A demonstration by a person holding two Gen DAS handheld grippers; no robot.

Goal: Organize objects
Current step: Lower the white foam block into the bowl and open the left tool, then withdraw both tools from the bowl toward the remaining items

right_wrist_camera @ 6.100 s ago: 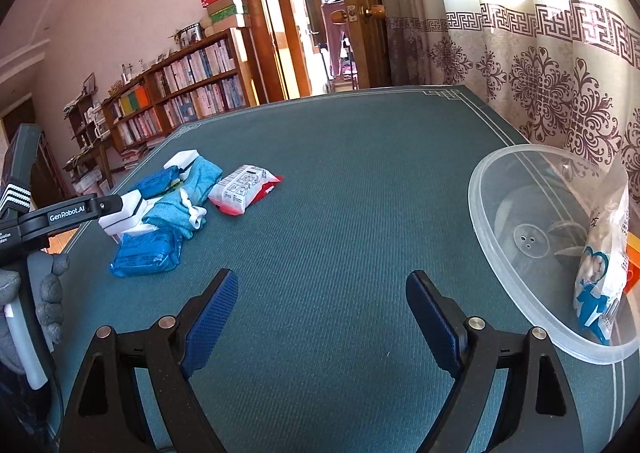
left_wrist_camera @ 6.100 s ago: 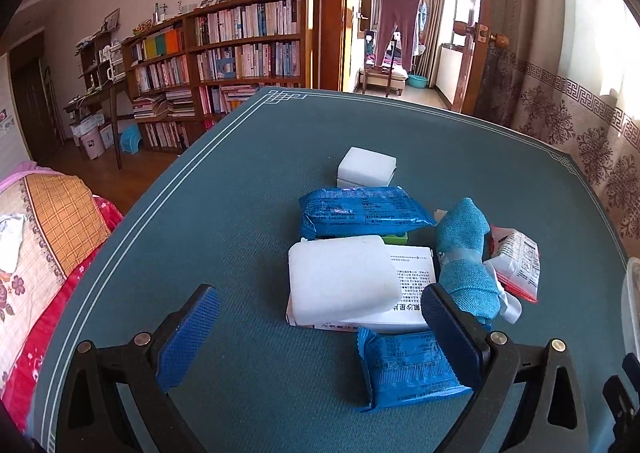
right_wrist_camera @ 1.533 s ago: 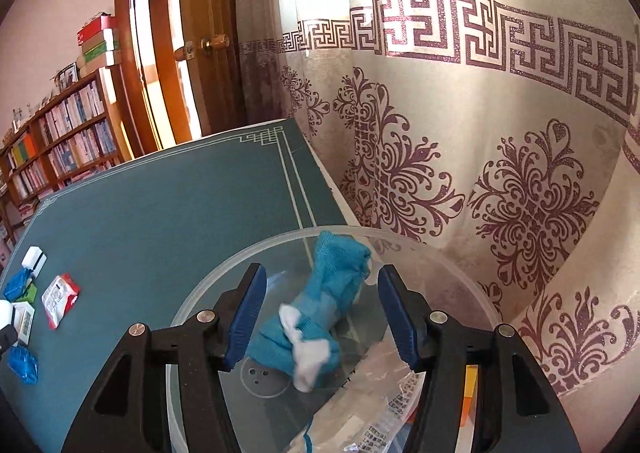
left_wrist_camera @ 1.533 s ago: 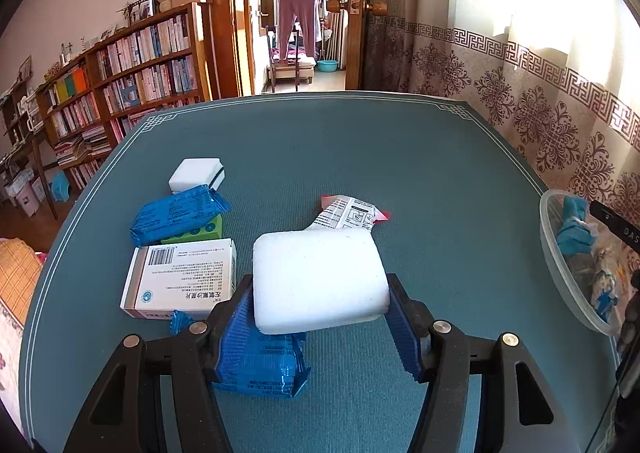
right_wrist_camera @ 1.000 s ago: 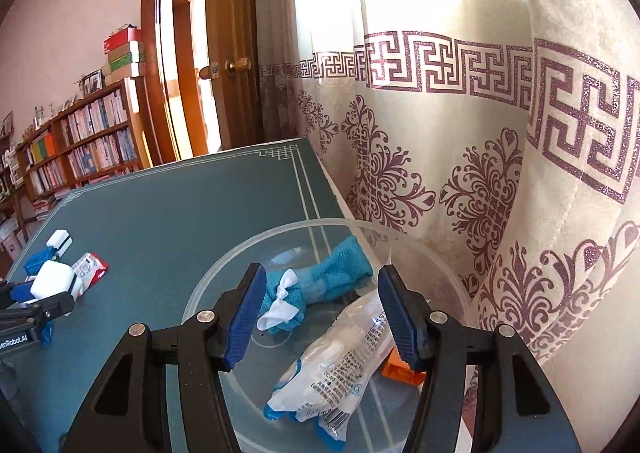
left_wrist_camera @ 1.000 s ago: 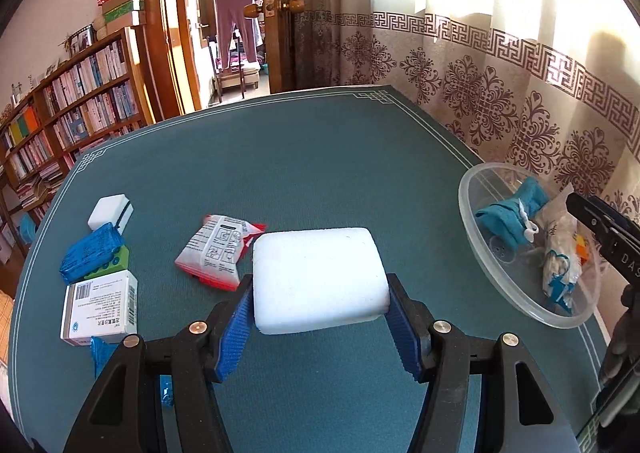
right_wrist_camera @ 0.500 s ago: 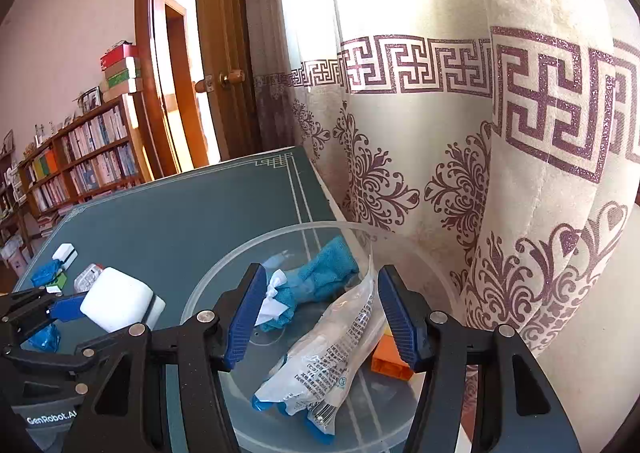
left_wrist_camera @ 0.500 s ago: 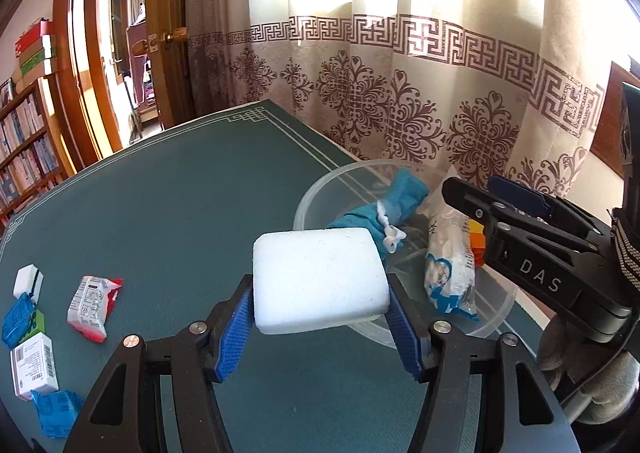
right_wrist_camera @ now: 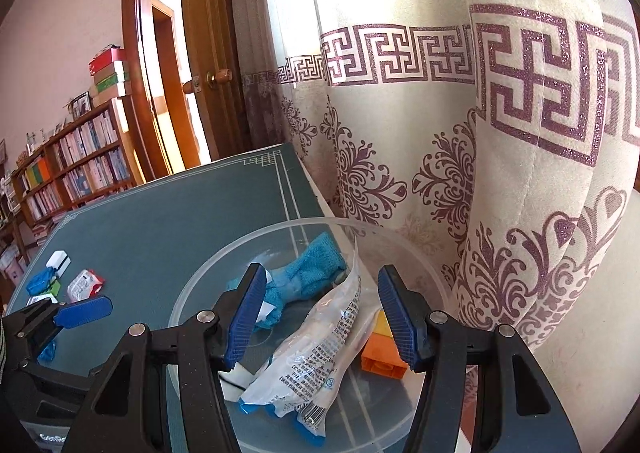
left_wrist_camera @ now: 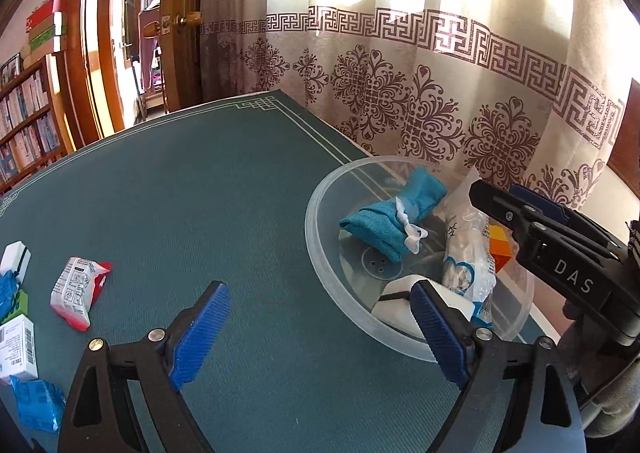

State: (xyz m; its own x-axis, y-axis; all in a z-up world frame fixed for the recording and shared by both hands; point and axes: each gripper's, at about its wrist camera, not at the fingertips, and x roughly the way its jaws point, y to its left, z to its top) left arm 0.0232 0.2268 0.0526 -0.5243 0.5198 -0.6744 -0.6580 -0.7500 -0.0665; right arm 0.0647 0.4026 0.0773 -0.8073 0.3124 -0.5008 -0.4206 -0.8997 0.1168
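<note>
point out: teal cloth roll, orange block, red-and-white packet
teal cloth roll (left_wrist_camera: 382, 223): left wrist view, on its folded body inside the clear bowl.
orange block (right_wrist_camera: 382, 357): right wrist view, on its orange side face.
red-and-white packet (left_wrist_camera: 76, 291): left wrist view, on its printed white front.

A dark green table (left_wrist_camera: 208, 189) with a pale border line carries a clear plastic bowl (left_wrist_camera: 320, 261) near its curtain-side edge. Well apart at the other side lie a red-and-white packet (left_wrist_camera: 78, 293), a white box (left_wrist_camera: 16, 341), blue packets (left_wrist_camera: 36, 403) and a white block (left_wrist_camera: 14, 259).

bowl (left_wrist_camera: 320, 241): clear glossy plastic | table (left_wrist_camera: 200, 193): matt green cloth
</note>
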